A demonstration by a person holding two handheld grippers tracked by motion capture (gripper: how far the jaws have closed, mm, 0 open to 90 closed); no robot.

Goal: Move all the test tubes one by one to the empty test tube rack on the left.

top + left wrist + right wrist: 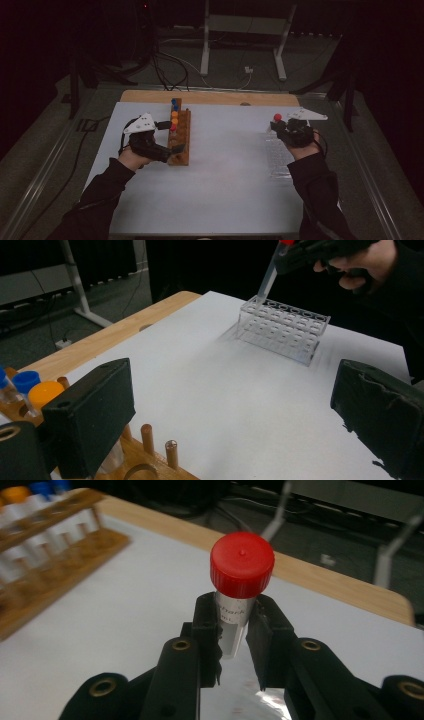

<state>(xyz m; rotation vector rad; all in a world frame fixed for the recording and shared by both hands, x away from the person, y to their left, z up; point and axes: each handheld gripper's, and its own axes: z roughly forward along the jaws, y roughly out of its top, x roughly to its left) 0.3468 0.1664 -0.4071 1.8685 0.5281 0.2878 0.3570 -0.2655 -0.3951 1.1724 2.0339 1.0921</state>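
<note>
My right gripper (234,625) is shut on a clear tube with a red cap (242,565), held upright by its body. In the high view this red-capped tube (277,118) is at the table's right, above the far end of a clear plastic rack (278,150). From the left gripper view, the tube (267,282) slants down with its tip at the clear rack's (282,330) far corner. My left gripper (235,410) is open, with its jaws wide apart and nothing between them. It sits beside the wooden rack (179,137), which holds tubes with blue, orange and red caps.
White sheet (215,170) covers the table, with a bare wooden strip (210,97) along the far edge. Wooden pegs (146,437) of the rack stand just by my left jaw. A blue cap (26,381) and an orange cap (45,392) are close by. Cables and a table frame lie beyond.
</note>
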